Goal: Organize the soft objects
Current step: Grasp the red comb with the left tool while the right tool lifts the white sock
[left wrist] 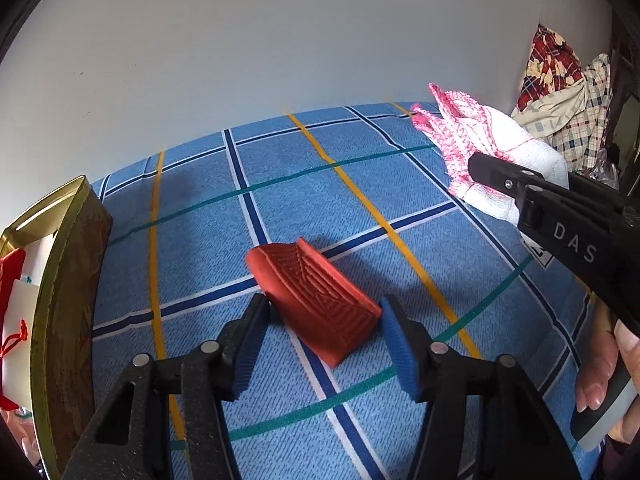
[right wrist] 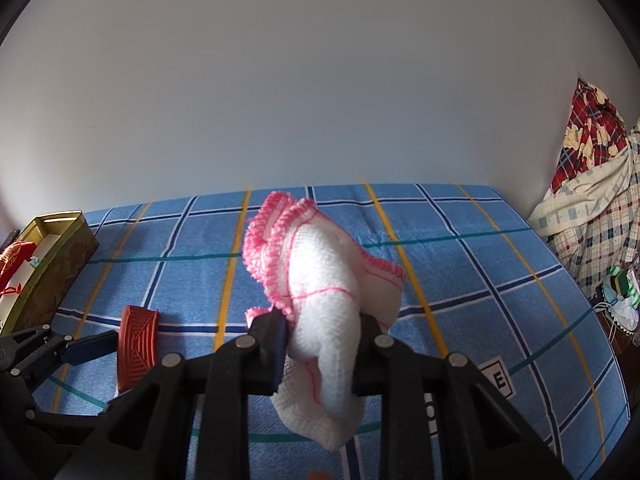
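A red ribbed wedge-shaped soft block [left wrist: 314, 298] lies on the blue checked sheet [left wrist: 280, 184]. My left gripper [left wrist: 322, 344] is open, its blue-padded fingers on either side of the block's near end, not squeezing it. The block also shows in the right wrist view [right wrist: 136, 346], with the left gripper [right wrist: 80, 350] beside it. My right gripper [right wrist: 322, 338] is shut on a white cloth with pink crocheted edging [right wrist: 320, 280] and holds it up off the sheet. The cloth [left wrist: 480, 144] and the right gripper [left wrist: 492, 172] also show at the right of the left wrist view.
An open gold tin [left wrist: 68, 280] stands at the left edge, with a red pouch [left wrist: 10, 276] and white items inside; it also shows in the right wrist view [right wrist: 48, 256]. A pile of plaid bedding [right wrist: 596, 216] sits at the far right. A white wall is behind.
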`<state>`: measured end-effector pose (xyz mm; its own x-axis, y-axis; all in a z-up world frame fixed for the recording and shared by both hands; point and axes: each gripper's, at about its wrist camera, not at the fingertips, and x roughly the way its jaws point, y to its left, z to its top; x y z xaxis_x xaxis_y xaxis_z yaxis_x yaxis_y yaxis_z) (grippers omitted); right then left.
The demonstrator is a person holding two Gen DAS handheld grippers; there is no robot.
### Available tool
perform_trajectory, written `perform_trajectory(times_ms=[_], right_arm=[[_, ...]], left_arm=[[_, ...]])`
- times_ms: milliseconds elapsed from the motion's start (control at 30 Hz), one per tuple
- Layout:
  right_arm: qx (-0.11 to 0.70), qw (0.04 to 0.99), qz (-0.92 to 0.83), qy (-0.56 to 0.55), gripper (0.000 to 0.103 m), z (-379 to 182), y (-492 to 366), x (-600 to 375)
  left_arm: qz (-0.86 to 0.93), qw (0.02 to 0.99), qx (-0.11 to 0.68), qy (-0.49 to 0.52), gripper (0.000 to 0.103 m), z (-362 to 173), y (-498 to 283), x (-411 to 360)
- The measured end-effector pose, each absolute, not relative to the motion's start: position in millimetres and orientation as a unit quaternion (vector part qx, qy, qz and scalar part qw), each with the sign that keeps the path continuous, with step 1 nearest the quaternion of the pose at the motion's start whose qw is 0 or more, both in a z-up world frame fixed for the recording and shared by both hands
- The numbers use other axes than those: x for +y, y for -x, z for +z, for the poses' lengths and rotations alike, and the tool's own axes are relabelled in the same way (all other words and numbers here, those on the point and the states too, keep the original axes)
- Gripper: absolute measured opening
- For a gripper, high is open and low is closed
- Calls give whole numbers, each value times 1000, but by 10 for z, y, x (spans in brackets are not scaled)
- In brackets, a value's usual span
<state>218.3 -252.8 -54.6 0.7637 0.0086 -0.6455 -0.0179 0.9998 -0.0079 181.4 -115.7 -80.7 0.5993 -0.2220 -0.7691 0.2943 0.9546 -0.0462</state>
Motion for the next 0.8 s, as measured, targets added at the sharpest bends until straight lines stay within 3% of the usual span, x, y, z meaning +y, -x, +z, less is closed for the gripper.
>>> perform_trajectory(times_ms=[300, 800], right_arm=[[322, 946, 9, 12, 23, -496, -2115, -2467], [298, 954, 15, 22, 23, -454, -1961, -2331]], left_arm=[[-136, 907, 396, -44, 48, -728, -1712, -1062], [-116, 926, 359, -34, 47, -609, -1536, -896]])
